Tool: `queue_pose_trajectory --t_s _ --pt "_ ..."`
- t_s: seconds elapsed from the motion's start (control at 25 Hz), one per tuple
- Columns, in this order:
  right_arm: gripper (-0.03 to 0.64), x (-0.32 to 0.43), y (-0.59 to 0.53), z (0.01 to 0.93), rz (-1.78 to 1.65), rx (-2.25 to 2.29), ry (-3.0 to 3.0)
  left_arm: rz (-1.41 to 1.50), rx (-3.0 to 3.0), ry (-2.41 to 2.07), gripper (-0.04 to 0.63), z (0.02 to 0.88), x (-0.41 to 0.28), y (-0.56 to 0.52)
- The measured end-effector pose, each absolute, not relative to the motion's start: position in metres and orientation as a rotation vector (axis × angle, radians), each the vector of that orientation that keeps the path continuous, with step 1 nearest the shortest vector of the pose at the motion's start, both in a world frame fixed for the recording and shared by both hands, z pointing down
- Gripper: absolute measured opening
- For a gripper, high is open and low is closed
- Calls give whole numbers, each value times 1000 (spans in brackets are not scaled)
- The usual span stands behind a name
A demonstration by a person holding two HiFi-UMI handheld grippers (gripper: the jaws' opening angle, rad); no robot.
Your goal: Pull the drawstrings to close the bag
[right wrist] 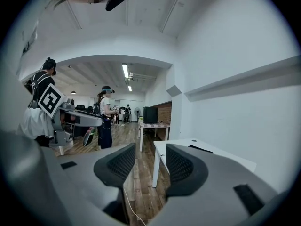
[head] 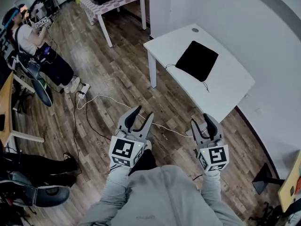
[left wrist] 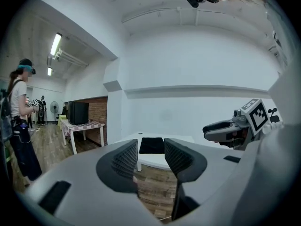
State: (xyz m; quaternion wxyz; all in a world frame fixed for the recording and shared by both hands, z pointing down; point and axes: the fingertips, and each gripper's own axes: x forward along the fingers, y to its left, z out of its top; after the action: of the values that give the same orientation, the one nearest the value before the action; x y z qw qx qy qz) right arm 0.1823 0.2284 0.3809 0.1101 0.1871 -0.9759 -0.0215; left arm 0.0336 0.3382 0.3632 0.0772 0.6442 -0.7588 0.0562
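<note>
Black fabric drawstring bag (head: 196, 60) lies flat on the white table (head: 230, 86), well ahead of you. It looks soft and light and will likely slide, so pinch the thin cords (head: 169, 65) at its corners. Your left gripper (head: 142, 113) and right gripper (head: 201, 120) both have jaws spread, empty.

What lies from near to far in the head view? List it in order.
Left gripper and right gripper, abreast, both empty → black bag on the white table → checked table.
</note>
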Motion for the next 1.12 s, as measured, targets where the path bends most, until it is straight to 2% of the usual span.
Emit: queue_pose_trajectory --t_s 0.12,0.4,0.8,1.12 --pt "207 155 209 380 -58 597 -2846 193 1980 -2237 185 362 2 313" --pt "212 110 178 388 -38 713 -2781 239 2091 -2133 186 368 -49 269" --pt "212 86 136 402 -3 863 -2676 272 2146 -2002 184 394 -91 224" --pt "212 71 68 422 19 916 -2628 313 2190 -1916 186 414 -108 146"
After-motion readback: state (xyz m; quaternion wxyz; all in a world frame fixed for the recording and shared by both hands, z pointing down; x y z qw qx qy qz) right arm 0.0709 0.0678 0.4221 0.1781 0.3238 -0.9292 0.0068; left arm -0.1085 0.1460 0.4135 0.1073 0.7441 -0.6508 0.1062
